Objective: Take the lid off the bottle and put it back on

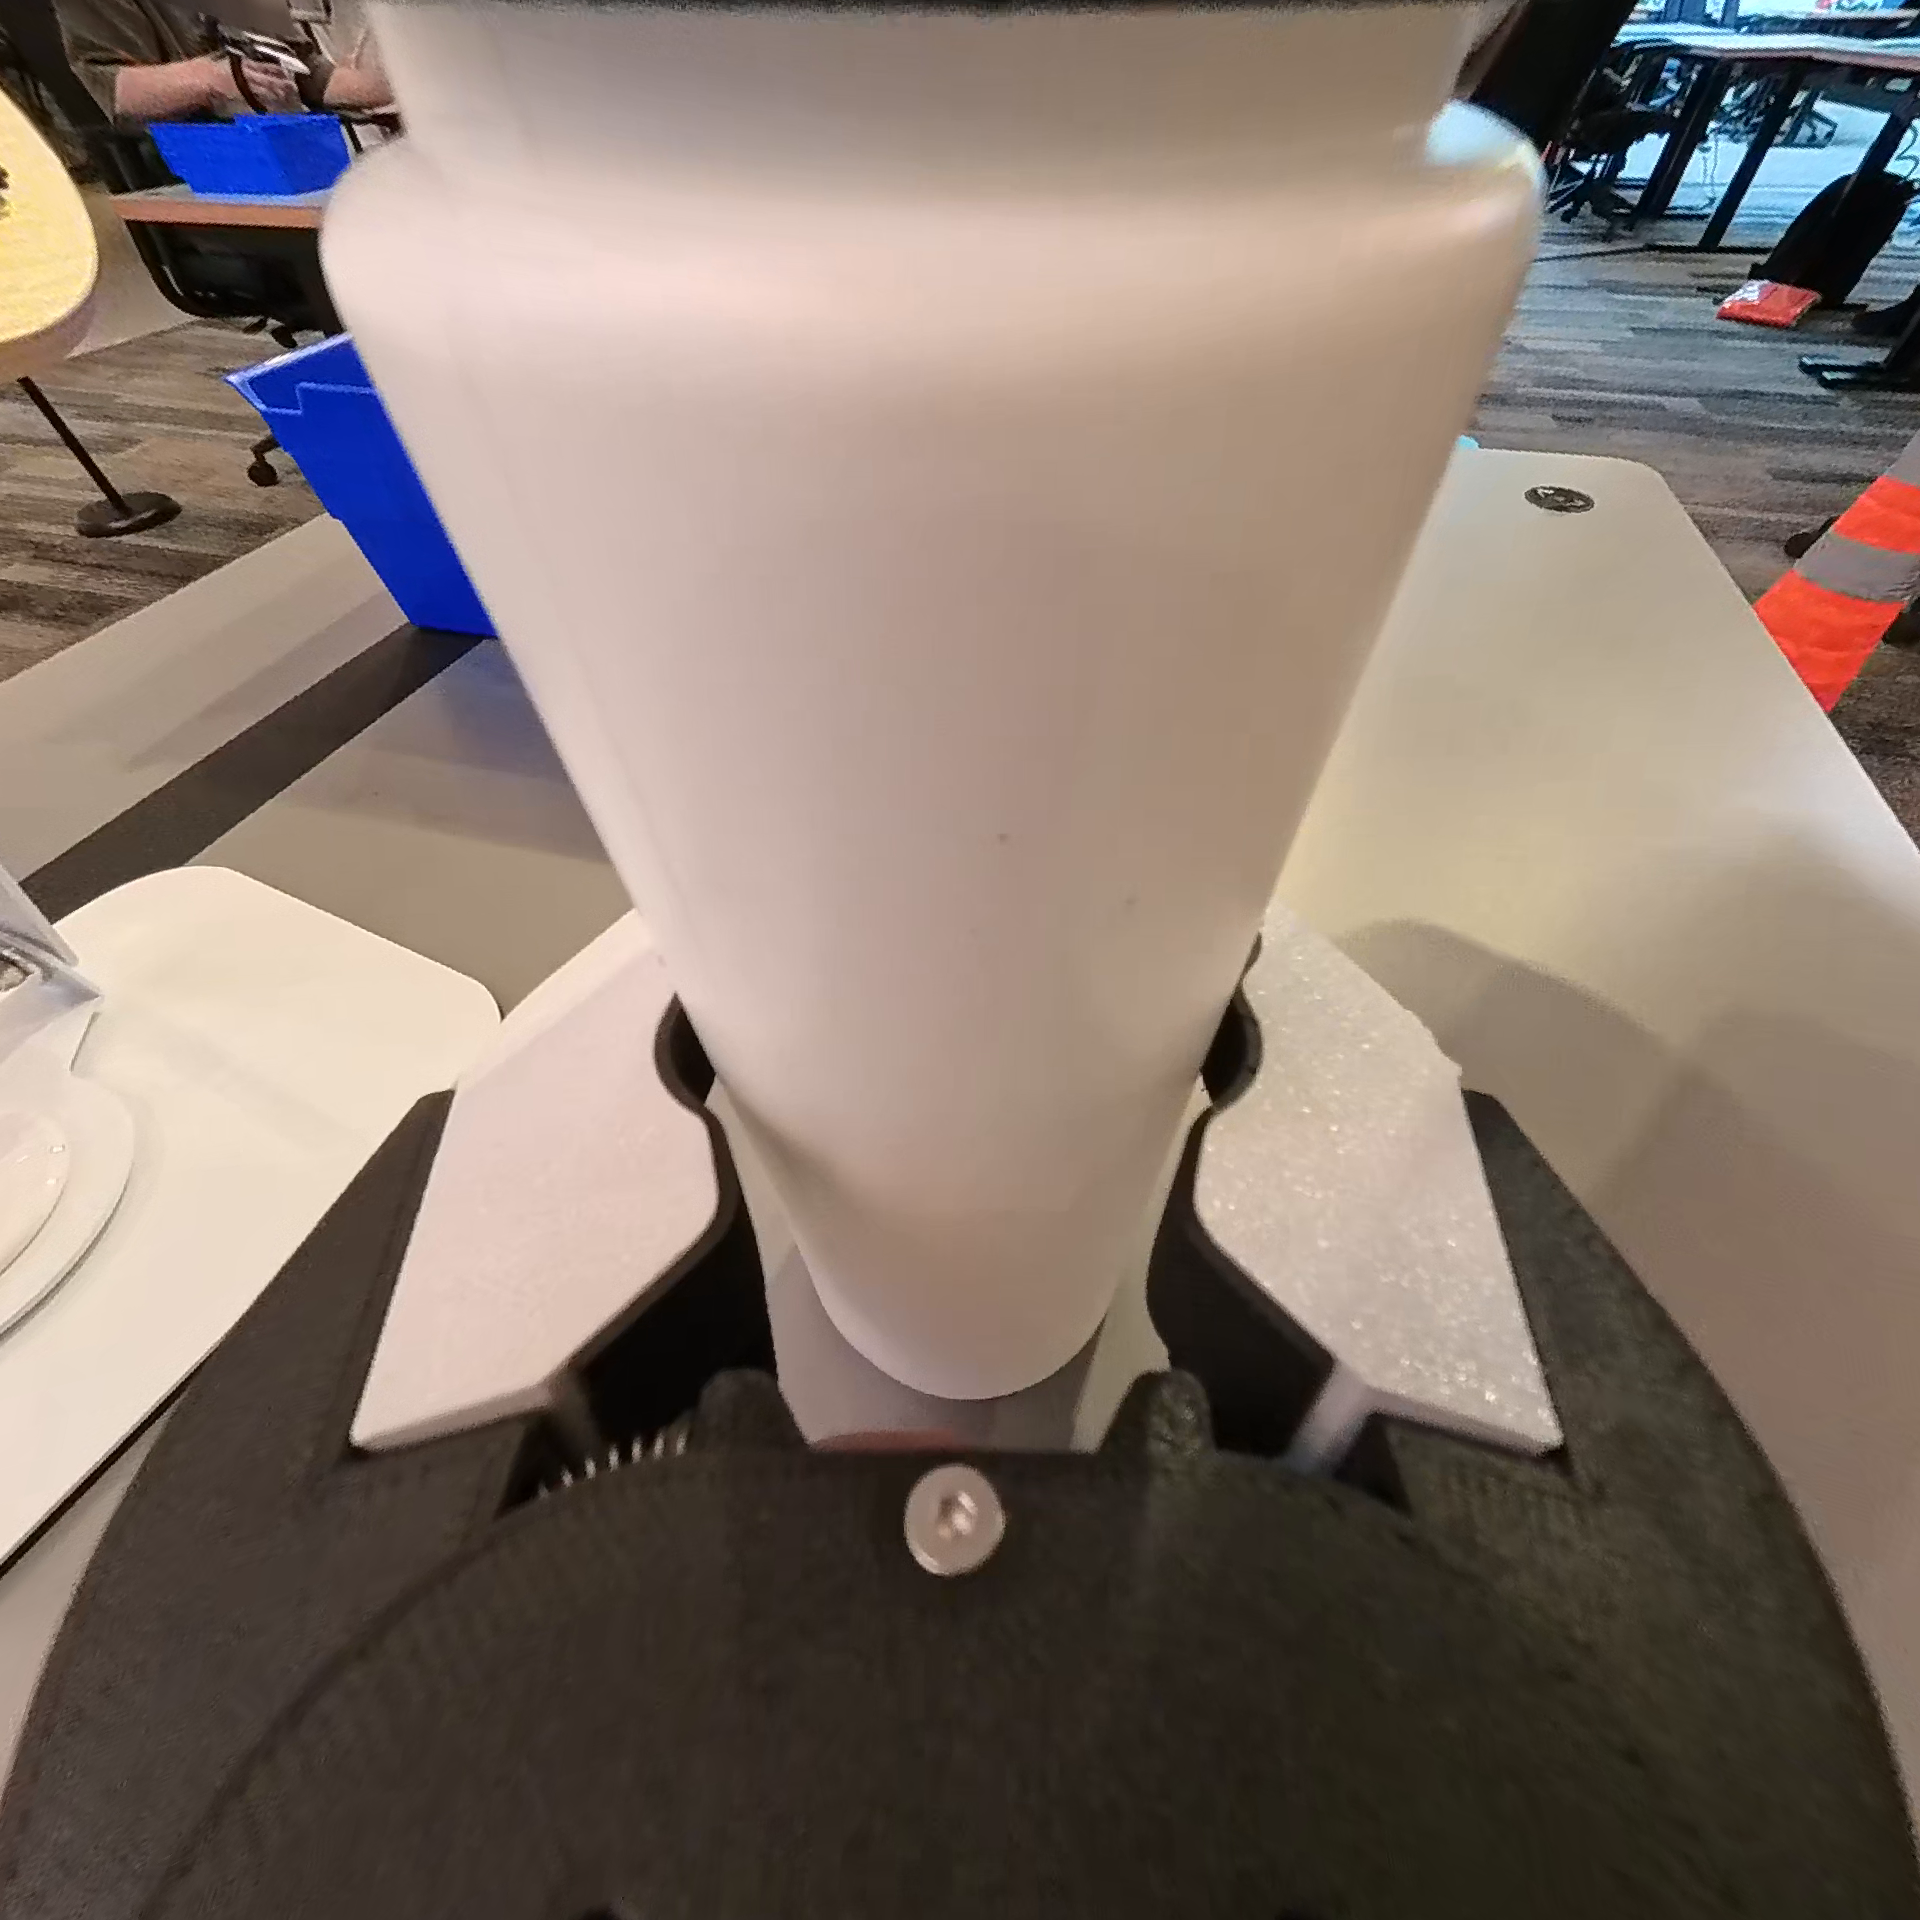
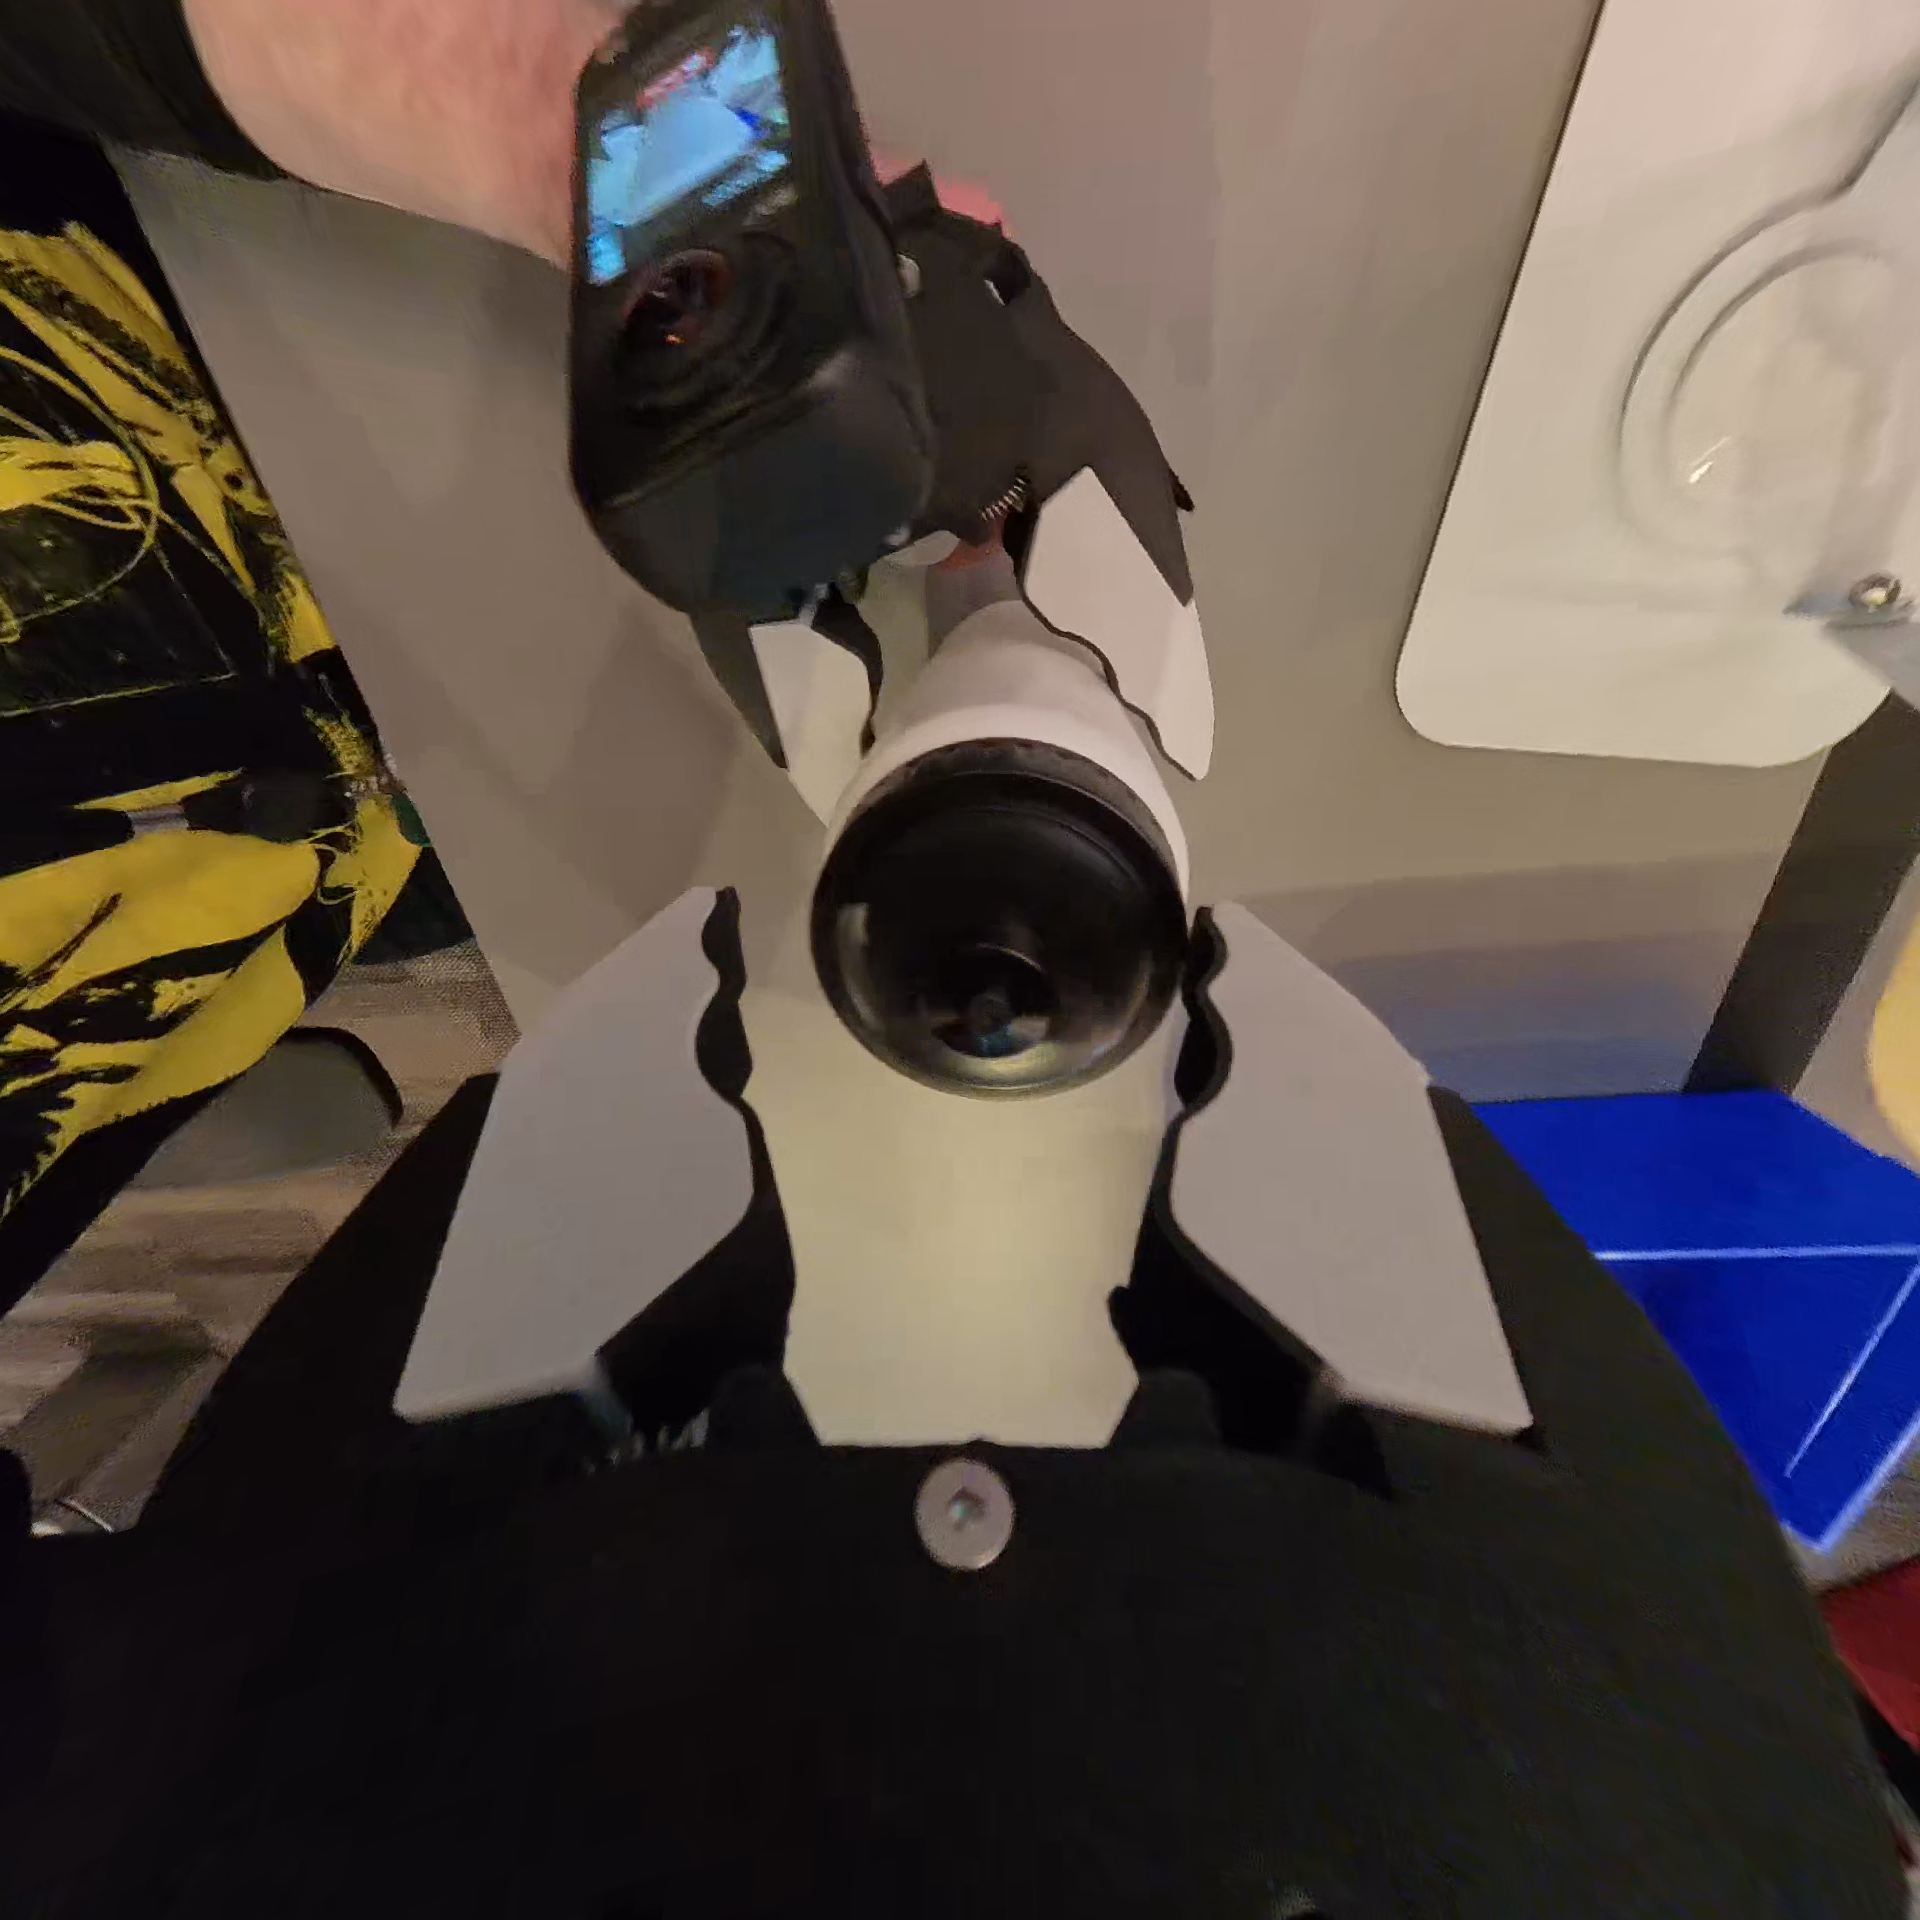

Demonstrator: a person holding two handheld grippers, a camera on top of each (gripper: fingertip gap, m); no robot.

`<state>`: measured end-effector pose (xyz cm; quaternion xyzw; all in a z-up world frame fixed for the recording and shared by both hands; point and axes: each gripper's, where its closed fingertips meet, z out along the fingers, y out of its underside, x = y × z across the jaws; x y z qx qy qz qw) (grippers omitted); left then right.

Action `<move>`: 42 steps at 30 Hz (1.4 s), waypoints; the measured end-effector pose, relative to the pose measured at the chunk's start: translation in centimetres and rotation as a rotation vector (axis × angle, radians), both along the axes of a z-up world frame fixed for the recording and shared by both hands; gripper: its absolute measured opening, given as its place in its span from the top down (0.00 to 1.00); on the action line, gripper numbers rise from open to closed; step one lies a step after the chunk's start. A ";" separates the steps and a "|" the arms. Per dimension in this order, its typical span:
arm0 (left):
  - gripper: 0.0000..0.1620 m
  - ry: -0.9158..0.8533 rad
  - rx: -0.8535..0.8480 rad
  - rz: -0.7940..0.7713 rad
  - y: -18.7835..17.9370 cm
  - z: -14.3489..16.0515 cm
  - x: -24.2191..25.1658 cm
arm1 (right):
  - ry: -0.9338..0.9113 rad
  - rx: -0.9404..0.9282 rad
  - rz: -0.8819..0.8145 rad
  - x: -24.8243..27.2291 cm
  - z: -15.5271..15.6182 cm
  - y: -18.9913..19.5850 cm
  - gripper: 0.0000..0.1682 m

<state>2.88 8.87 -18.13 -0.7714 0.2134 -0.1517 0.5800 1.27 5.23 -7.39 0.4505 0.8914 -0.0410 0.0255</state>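
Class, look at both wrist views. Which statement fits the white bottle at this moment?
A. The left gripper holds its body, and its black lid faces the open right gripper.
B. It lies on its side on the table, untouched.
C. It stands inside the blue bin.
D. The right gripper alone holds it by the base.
A: the left gripper clamps the white bottle, while the black lid sits between the spread fingers of the right gripper.

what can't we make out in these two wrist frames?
- Lid: left wrist view cuts it off at the top edge; in the right wrist view, whether it is screwed tight on the bottle cannot be told.
- Right gripper: open around the lid, contact unclear.
- Bottle's bottom: left wrist view, hidden inside the left gripper.
- Glass item: cut off by the left edge.
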 end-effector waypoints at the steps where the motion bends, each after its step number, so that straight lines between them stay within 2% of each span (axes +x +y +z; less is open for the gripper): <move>1: 0.42 0.000 0.000 -0.001 0.0 0.0 0.0 | -0.003 0.014 -0.011 0.1 -0.3 0.4 0.54; 2: 0.42 0.001 0.000 -0.001 0.0 0.0 0.1 | -0.007 0.022 -0.014 0.1 -0.5 0.6 0.57; 10: 0.42 0.001 0.002 -0.001 0.0 0.0 0.1 | -0.021 0.059 0.144 0.1 -0.6 0.6 0.57; 18: 0.42 0.004 0.005 -0.003 0.0 0.0 0.1 | -0.125 0.279 0.564 0.3 -0.4 1.0 0.58; 21: 0.42 0.004 0.005 -0.004 0.0 0.0 0.1 | -0.147 0.381 0.614 0.2 -0.3 1.0 0.58; 25: 0.42 0.002 0.003 -0.007 0.0 0.0 0.1 | -0.092 0.348 0.535 0.1 -0.1 0.7 0.58; 28: 0.42 0.001 0.002 -0.007 0.0 0.0 0.1 | -0.013 0.215 0.350 0.1 0.6 -0.3 0.43; 32: 0.42 -0.002 0.004 -0.007 0.0 0.0 0.1 | 0.068 0.075 0.113 -0.1 1.4 -0.6 0.45; 35: 0.42 -0.002 0.003 -0.006 0.0 0.0 0.1 | 0.063 0.011 -0.012 0.0 0.9 -0.4 0.53; 37: 0.42 -0.002 0.003 -0.005 0.1 0.0 0.1 | 0.090 0.008 -0.044 -0.5 0.7 0.0 0.54; 40: 0.42 -0.001 0.004 -0.007 0.0 0.0 0.2 | 0.053 0.035 -0.038 -0.1 0.0 0.5 0.51; 42: 0.42 0.000 0.004 -0.008 0.0 0.0 0.2 | 0.049 0.050 -0.021 -0.2 -0.3 0.7 0.56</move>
